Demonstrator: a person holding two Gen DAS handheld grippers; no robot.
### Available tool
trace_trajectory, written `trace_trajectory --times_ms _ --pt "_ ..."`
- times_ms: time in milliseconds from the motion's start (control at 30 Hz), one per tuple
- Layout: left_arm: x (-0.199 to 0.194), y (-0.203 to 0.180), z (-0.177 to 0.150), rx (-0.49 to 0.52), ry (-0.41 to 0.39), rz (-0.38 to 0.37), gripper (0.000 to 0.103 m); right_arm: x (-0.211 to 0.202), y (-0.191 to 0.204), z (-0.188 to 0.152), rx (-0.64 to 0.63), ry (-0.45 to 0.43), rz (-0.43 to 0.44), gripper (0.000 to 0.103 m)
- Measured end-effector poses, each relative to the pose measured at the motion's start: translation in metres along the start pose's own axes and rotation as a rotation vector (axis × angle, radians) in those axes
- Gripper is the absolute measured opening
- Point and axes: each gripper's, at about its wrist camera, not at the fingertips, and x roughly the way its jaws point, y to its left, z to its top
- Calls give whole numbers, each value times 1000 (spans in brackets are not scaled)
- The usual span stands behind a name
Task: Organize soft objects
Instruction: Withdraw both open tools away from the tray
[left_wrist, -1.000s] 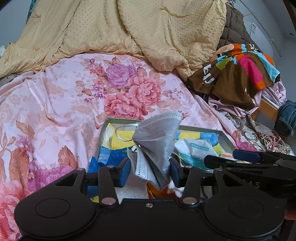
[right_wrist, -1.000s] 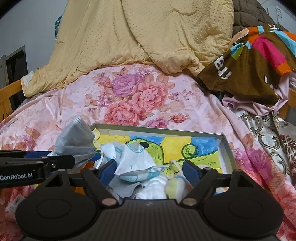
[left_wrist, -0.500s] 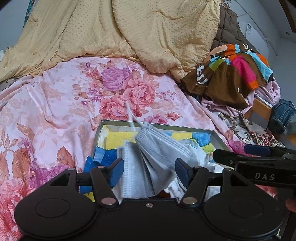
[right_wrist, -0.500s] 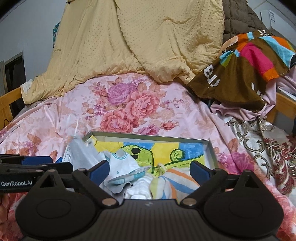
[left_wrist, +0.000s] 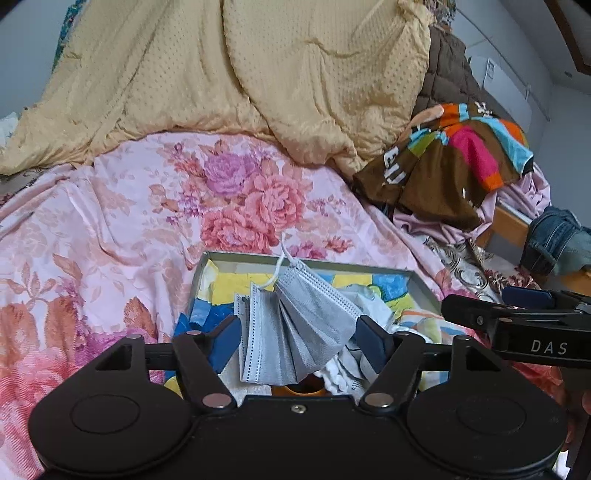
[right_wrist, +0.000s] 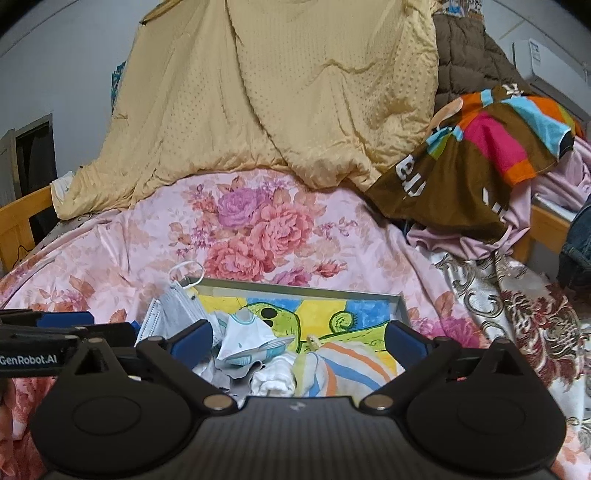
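Note:
A shallow grey tray (left_wrist: 243, 256) with a cartoon-print bottom lies on the floral bedsheet; it also shows in the right wrist view (right_wrist: 295, 286). A grey face mask (left_wrist: 295, 332) lies in the tray's left part, between the open fingers of my left gripper (left_wrist: 297, 338), which no longer grips it. The mask also shows in the right wrist view (right_wrist: 177, 310). My right gripper (right_wrist: 299, 341) is open above a white mask (right_wrist: 247, 341), a striped cloth (right_wrist: 343, 365) and a white sock (right_wrist: 273, 380) in the tray.
A pink floral sheet (left_wrist: 110, 229) covers the bed. A yellow quilt (left_wrist: 258, 74) is heaped behind. A brown multicolour shirt (left_wrist: 454, 155) and jeans (left_wrist: 557, 240) lie at the right by a wooden bed frame (right_wrist: 22, 218).
My left gripper opened and let go of the grey mask, which dropped into the tray. My right gripper opened wider. Both pulled back slightly.

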Motion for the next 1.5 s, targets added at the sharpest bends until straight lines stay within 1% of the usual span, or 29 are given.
trace_trajectory --times_ms 167,233,300,333,400,467,533,700,933,1133,1500 --pt "-22 1 1 -20 -36 17 80 -23 0 2 3 -17 -11 103" --pt "-33 2 2 -27 -51 22 82 -34 2 2 -1 -24 -13 103" --pt "-43 2 2 -28 -62 24 86 -46 4 2 -1 -34 -11 103" --pt "-50 2 2 -30 -71 24 90 -52 5 2 -2 -38 -8 103" --pt "-61 2 2 -35 -89 23 94 -63 8 3 -8 -44 -5 103" --pt "-73 1 2 -37 -103 24 100 -73 11 3 -16 -52 -2 103" --pt "-82 -1 2 -38 -118 25 102 -84 14 4 -22 -62 2 103" --pt "-105 -5 1 -26 -136 21 102 -109 23 6 -37 -87 7 103" --pt "-130 -6 -5 -33 -165 41 102 -135 28 7 -35 -118 -1 103" --pt "-149 -6 -15 -38 -177 58 102 -151 31 -3 -9 -127 -2 103" --pt "-183 -12 -40 -1 -191 85 102 -182 45 -23 -16 -147 -1 103"
